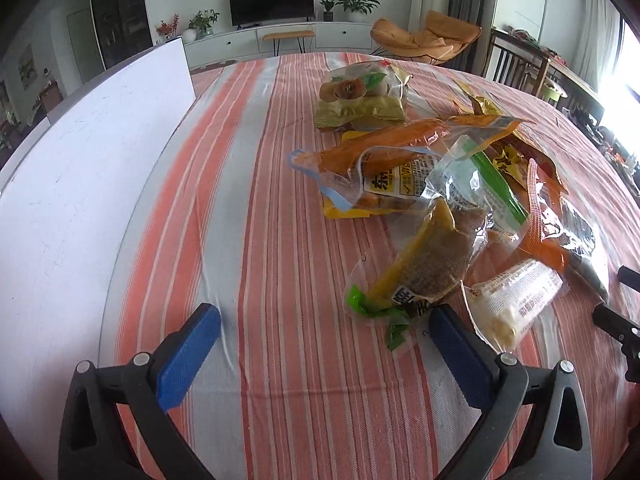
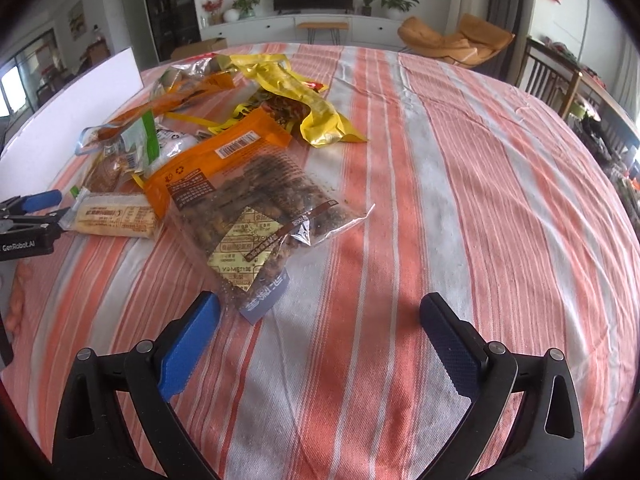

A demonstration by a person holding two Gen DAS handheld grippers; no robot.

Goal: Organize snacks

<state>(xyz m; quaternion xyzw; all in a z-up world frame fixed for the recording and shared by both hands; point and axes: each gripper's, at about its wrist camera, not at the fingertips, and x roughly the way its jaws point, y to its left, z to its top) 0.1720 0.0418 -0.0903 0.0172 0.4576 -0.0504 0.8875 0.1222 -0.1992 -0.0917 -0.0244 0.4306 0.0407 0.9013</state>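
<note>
1. Plainly, the left gripper (image 1: 324, 330) and right gripper (image 2: 320, 320) both gape wide, holding nothing.
2. Snack packets (image 1: 432, 184) lie heaped on the striped tablecloth (image 2: 460, 160).
3. Overlapping slippery wrappers could drag neighbours along or slip free.

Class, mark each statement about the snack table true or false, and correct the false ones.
1. Both claws are open and hold nothing. True: the left claw and the right claw gape over the striped tablecloth.
2. The snack packets are stacked in a neat pile. False: they lie loosely across each other.
3. The clear bag with the orange top lies nearest the right claw. True.
4. The white board stands to the right of the snacks in the left wrist view. False: it stands to their left.
5. The cream-coloured bar packet lies beside the left claw's fingertips. True.
</note>
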